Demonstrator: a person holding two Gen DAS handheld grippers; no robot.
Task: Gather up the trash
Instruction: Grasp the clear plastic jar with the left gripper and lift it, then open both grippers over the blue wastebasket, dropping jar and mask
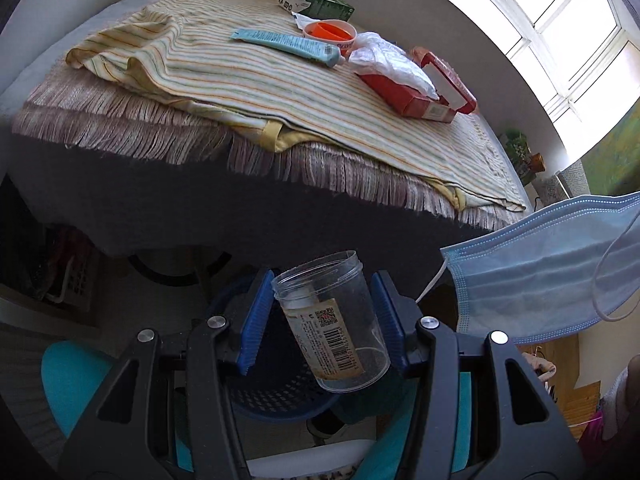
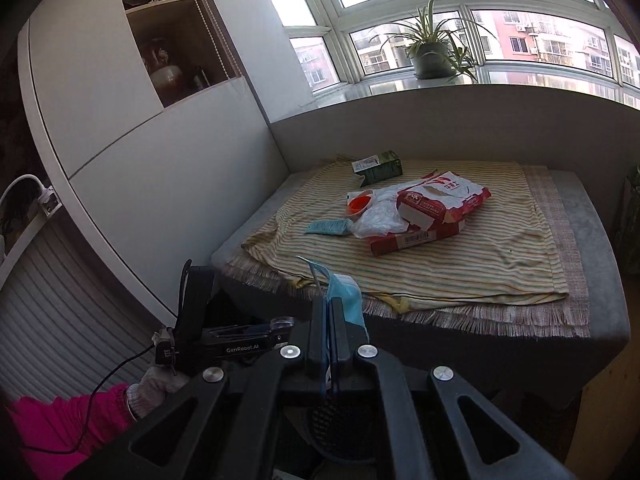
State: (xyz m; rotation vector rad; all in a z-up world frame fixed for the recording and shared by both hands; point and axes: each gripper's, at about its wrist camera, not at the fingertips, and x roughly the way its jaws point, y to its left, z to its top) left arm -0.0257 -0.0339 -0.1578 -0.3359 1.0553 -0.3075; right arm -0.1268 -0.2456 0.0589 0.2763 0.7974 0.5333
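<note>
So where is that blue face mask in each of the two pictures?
Left wrist view: the face mask hangs at the right edge, below the bed's corner.
Right wrist view: the mask sits low in the centre, pinched in the right gripper's jaws.
Shared landmark: the red box on the striped sheet.

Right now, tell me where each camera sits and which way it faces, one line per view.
Left wrist: on the left gripper, looking along the fingers at the clear plastic jar they hold, over a blue basket; bed beyond.
Right wrist: on the right gripper, shut on a blue face mask, facing the bed and window; a gloved hand and pink sleeve show.
Shared: face mask, striped cloth, red box, teal tube.
</note>
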